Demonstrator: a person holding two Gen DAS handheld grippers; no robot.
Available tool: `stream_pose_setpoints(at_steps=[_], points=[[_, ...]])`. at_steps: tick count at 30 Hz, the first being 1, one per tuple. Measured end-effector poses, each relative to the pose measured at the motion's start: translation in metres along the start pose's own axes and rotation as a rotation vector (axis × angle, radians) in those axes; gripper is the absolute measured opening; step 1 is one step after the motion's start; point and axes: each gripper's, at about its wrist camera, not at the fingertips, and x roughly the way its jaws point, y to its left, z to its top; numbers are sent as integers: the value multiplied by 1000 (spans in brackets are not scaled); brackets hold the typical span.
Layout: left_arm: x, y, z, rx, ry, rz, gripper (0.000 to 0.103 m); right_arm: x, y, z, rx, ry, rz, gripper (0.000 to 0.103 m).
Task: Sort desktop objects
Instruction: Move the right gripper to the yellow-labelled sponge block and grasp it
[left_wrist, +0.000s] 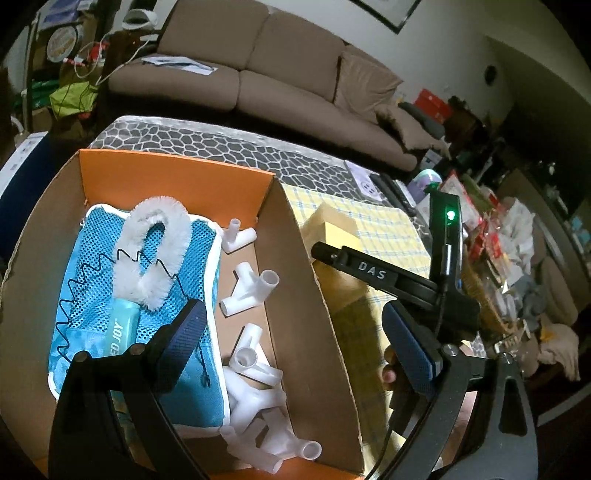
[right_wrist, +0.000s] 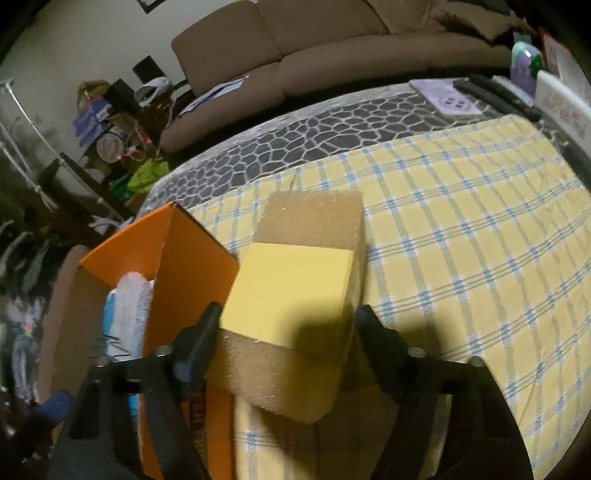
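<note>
A tan sponge block with a yellow sticky-note pad on top lies on the yellow checked cloth, beside the cardboard box. My right gripper straddles the block, both fingers against its sides. In the left wrist view the box holds a blue mesh bag, a white brush and several white pipe fittings. My left gripper hangs open over the box's right wall with nothing between its fingers. The sponge and the right tool's black housing show beyond that wall.
A grey stone-pattern cover lies under the cloth. Remotes and a purple flat box sit at the table's far right. A brown sofa stands behind. Cluttered goods crowd the right side.
</note>
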Motion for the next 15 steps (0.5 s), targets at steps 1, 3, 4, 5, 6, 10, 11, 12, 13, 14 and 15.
stream_pose_setpoints(at_steps=[1,3,4,5,6,10,11,12,13,14,15], points=[[0,0,0,0,0,-1,96,-2,-2,0,5,-2,3,70],[-1,0,0,1,0,0,96,-7,-6,0,24,-4,11,69],[-1,0,0,2,0,1,96,-10,-10,-1,39,-5,18,67],[-1,0,0,2,1,0,96,-14,-14,-1,57,-5,25,66],[-1,0,0,2,3,0,96,-16,-17,-1,63,-4,26,65],[0,-3,1,1,6,-12,96,-26,-22,-1,45,-1,25,65],[0,-4,1,1,6,-17,96,-30,-25,-1,54,-1,39,65],[0,-6,2,-1,8,-31,96,-34,-30,-1,75,-4,65,65],[1,-7,1,-5,10,-44,96,-37,-34,-1,97,-6,89,65],[1,-7,1,-13,15,-61,96,-42,-39,-1,126,-11,119,65],[2,-6,1,-31,21,-90,96,-49,-46,0,164,-18,163,65]])
